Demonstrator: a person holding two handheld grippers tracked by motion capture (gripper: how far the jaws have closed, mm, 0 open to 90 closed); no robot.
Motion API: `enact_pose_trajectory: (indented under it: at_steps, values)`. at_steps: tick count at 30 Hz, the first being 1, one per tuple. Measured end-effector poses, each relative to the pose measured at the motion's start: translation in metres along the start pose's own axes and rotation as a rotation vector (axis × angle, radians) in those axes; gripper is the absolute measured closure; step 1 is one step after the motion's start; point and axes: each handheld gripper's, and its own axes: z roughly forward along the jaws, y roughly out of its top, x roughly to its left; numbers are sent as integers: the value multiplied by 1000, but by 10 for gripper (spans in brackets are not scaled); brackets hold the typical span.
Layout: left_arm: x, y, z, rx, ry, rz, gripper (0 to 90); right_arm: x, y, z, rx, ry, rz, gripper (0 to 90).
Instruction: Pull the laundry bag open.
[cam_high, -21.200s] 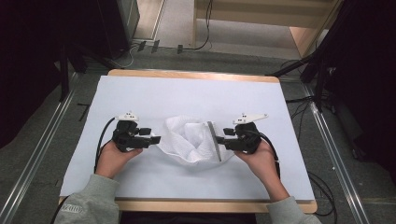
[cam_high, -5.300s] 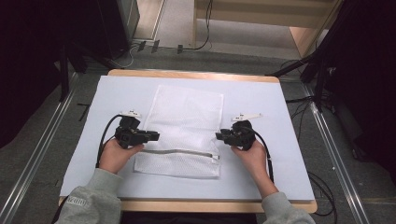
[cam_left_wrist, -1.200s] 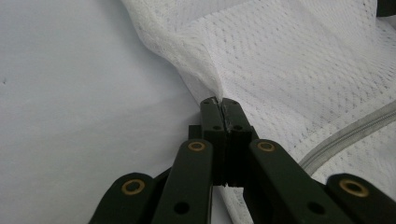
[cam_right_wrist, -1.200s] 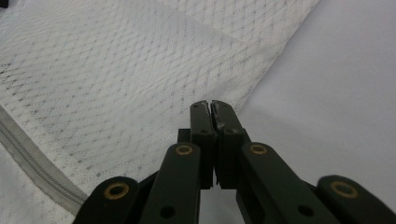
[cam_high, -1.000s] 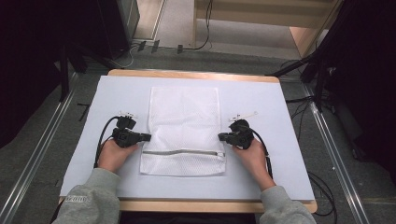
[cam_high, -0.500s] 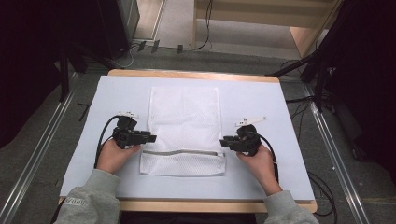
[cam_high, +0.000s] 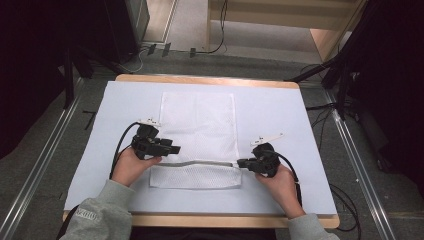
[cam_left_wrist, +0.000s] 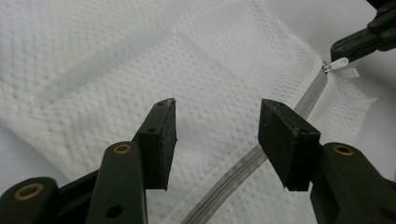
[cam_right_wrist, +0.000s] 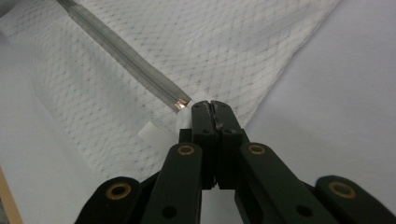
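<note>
Pinching the small white zipper pull tab (cam_right_wrist: 186, 117) at the bag's right end, the right gripper (cam_high: 244, 162) has its jaws pressed fully together; they have just been closing, and the tab sits between their tips in the right gripper view. The grip is on a tiny sliver of plastic, so it could slip out if the hand tugs along the grey zipper (cam_high: 200, 163) at an angle instead of in line with it.

Beside the zipper's left end, the left gripper (cam_high: 174, 148) hovers with its jaws spread wide; they have just been opening, and nothing is between them except air above the mesh. With that side released, nothing pins the white mesh laundry bag (cam_high: 198, 125) down. A pull on the tab would likely drag the whole bag across the white tabletop (cam_high: 280, 110) or bunch the mesh rather than run the slider. The zipper already bows upward near its middle, which suggests slack that could jam the slider on the fabric.

Farther off, the bag's upper part lies flat and smooth, well apart from both hands.
</note>
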Motion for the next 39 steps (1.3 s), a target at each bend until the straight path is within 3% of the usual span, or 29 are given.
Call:
enact_pose_trajectory:
  at_steps: [5, 16, 23, 29, 34, 39]
  values:
    - [-10, 6, 7, -7, -25, 40, 466, 8, 0, 3, -8, 20, -10, 900]
    - [-25, 12, 19, 19, -66, 72, 468, 17, 5, 17, -23, 29, -38, 900]
    - [-36, 15, 28, 38, -92, 100, 470, 15, 4, 4, -65, 7, -32, 900]
    - [-47, 19, 37, 42, -110, 117, 470, 9, -2, 2, -41, -18, -11, 900]
    - [-55, 22, 45, 45, -144, 128, 492, 10, -4, 12, -12, -22, -23, 900]
    - [-63, 24, 52, 60, -148, 154, 537, 11, -6, 15, -13, -28, -27, 900]
